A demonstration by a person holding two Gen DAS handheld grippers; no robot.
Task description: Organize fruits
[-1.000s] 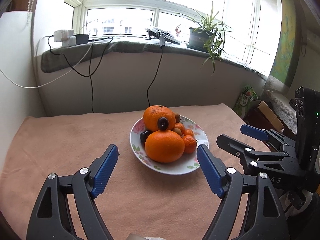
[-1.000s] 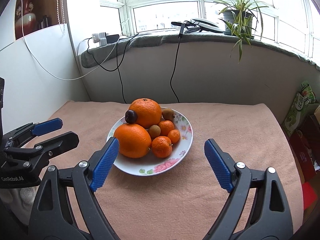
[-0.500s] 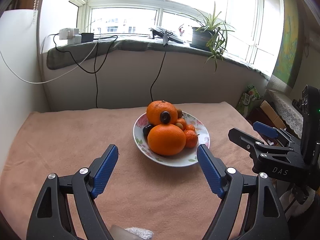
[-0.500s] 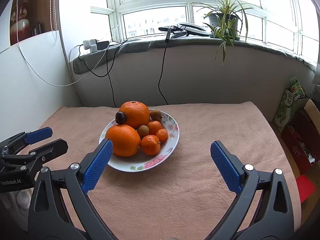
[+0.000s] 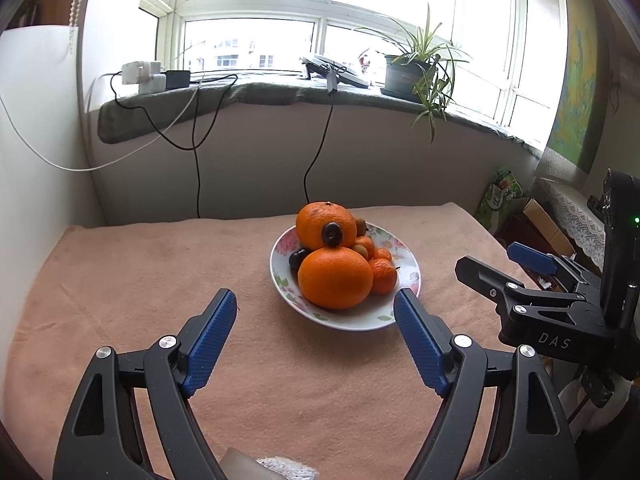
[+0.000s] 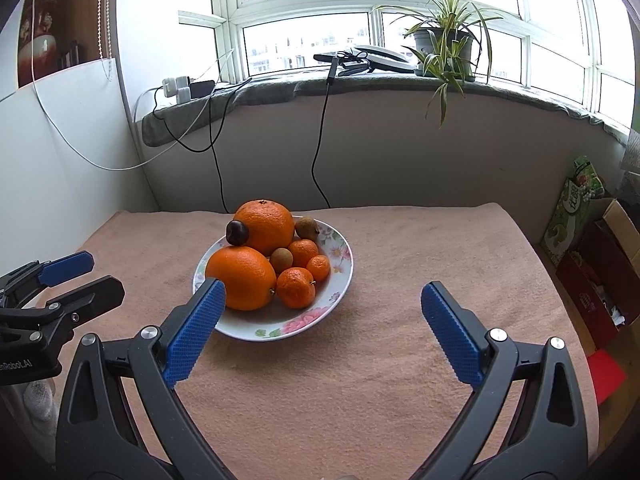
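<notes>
All fruit sits heaped on the floral plate (image 6: 336, 300) at mid-counter (image 6: 360, 380): two large oranges (image 6: 241, 278), small mandarins (image 6: 296, 287), brown fruits and a dark one. Over the last second both grippers have drawn back from the plate. Left gripper (image 5: 315, 344) and right gripper (image 6: 320, 330) stand wide apart, holding nothing. Judgement: no fruit lies off the plate, which fits gathering being complete, or sorting still ahead.

fruits (image 6: 260, 256) piled in plate (image 6: 340, 280), plate on table (image 6: 400, 360), plant (image 6: 444, 40) behind

oranges (image 6: 241, 277): 2
mandarins (image 6: 296, 287): 3
brown fruits (image 6: 281, 260): 2
dark fruits (image 6: 237, 232): 2
plate (image 6: 280, 326): 1
grippers (image 6: 318, 330): 2
</notes>
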